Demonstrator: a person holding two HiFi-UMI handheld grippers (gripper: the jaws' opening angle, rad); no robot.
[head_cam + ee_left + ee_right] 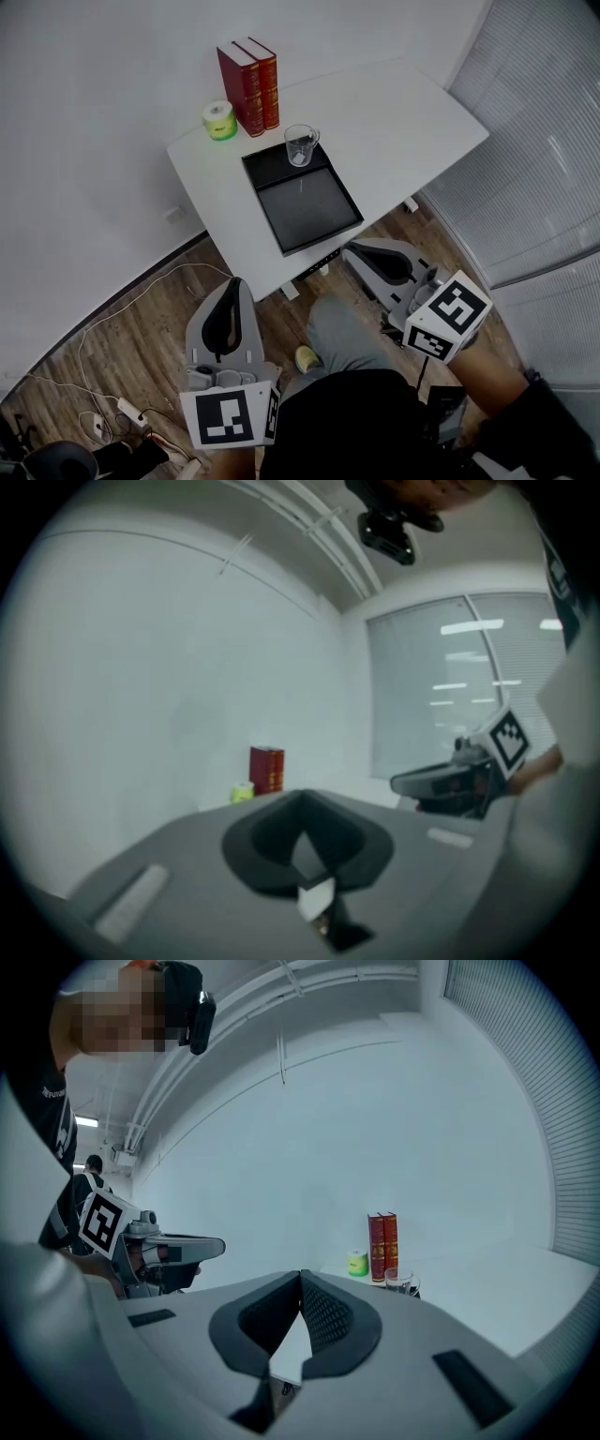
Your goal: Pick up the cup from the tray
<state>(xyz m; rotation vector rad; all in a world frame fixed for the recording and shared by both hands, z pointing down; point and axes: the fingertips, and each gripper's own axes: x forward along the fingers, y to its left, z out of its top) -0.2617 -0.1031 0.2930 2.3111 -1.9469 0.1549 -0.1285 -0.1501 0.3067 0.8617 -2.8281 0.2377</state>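
Observation:
A clear glass cup stands upright in the far corner of a black tray on the white table. In the right gripper view the cup shows small, far ahead. Both grippers hang low in front of the table's near edge, well short of the tray. My left gripper is shut and holds nothing; its tips meet in its own view. My right gripper is likewise shut and empty.
Two red books stand upright behind the tray, with a green roll to their left. Window blinds run along the right. Cables and a power strip lie on the wooden floor. The person's legs fill the space below.

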